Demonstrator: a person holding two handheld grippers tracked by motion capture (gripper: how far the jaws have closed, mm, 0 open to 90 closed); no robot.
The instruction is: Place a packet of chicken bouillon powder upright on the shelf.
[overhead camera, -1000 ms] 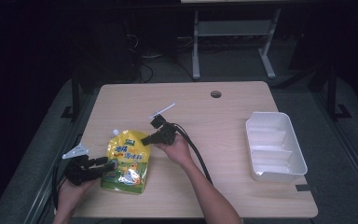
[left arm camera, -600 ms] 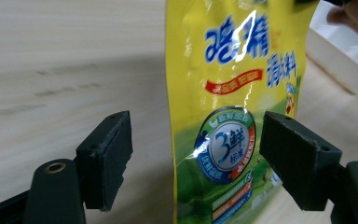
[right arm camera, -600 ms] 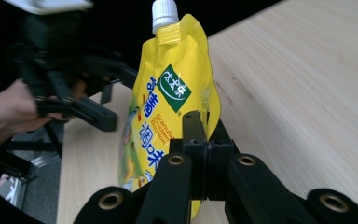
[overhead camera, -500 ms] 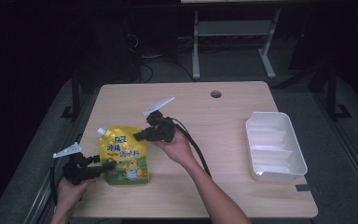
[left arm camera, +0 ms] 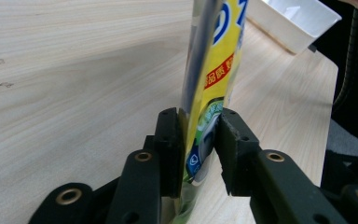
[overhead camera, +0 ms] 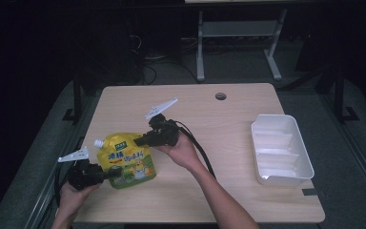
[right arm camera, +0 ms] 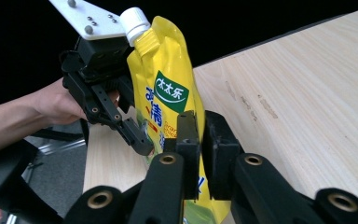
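Two grippers grasp one yellow pouch near the front left of the wooden table. Nearest the person, the left gripper has its jaws clamped on the pouch's lower left edge; in the left gripper view the foil is pressed flat between the two black pads. The right gripper is clenched on the pouch's upper right edge, its jaws squeezed onto the yellow film in the right gripper view.

Compared with half a second ago, the pouch sits slightly lower and further right on the table, its white cap still pointing up and left, and both grippers have kept their hold on it.

Whether the pouch lies on the wood or is lifted just clear cannot be told from above. Its lower part is cut off in both gripper views, and the small print on it is too fine to read.

The left hand comes in low at the table's front edge, forearm cut off by the frame. The right hand reaches forward and leftward across the table, wrist turned inward, a black cable trailing back along the forearm. Far to the right, well apart, stands a white divided tray.
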